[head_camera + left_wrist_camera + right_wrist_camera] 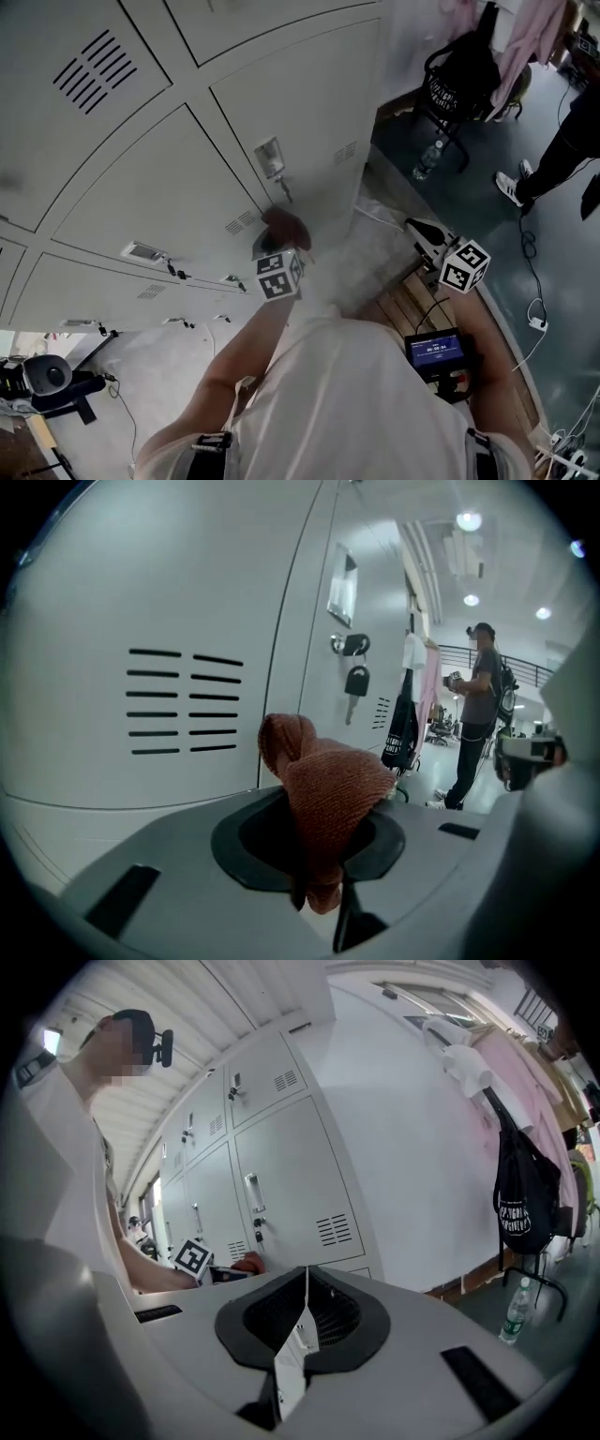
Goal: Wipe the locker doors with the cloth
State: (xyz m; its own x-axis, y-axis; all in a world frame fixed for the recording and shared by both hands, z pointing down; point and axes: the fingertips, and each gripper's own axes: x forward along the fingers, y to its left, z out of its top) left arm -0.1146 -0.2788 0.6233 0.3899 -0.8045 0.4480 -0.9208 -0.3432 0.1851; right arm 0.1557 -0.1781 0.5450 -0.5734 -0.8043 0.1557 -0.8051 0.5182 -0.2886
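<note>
- My left gripper (321, 897) grips the bunched rust-red cloth (328, 789) at centre frame, wad leading, I judge so that fabric rather than plastic meets the locker door (141, 611).
- My right gripper (304, 1288) is closed on nothing, parked at the right, clear of the wiping path.
- A key (355, 679) hanging just right of the cloth could snag it.

The scene is viewed steeply downward from the head, with the locker doors (141, 187) spread across the upper left and the floor (469, 211) at the right. The left gripper view is set very near one door and faced along the jaws, its foreground filled by the cloth (328, 789). The right gripper view is set farther back and turned toward the same locker doors. The hanging black bag (464, 70) is shared by all three views.
</note>
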